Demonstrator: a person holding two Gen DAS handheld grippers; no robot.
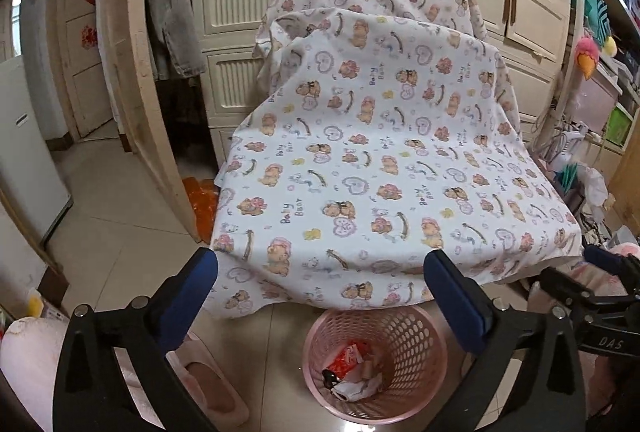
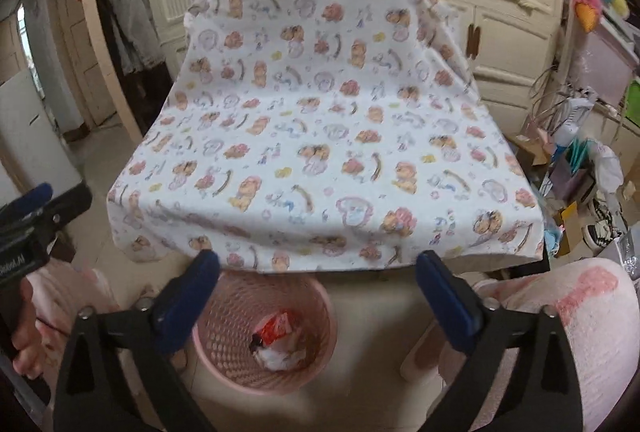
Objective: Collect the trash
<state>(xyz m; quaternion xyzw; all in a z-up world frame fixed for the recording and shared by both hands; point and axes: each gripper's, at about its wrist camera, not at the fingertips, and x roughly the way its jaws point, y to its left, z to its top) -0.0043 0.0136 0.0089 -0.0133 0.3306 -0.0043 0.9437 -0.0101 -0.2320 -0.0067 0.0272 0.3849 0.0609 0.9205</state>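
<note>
Both hand-held grippers, left (image 1: 320, 264) and right (image 2: 316, 264), stand wide and empty above the pink basket (image 1: 400, 324), which holds the trash (image 1: 352, 372). Drop step looks finished. Next: scan the tabletop cloth (image 1: 380, 160) and floor (image 1: 120, 232) for remaining scraps.

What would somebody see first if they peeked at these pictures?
First, the big bear-print sheet draped over the furniture in the middle. Just below its front edge, a pink mesh basket stands on the floor with crumpled trash inside. The left gripper and right gripper hang wide open above the basket, empty.
</note>
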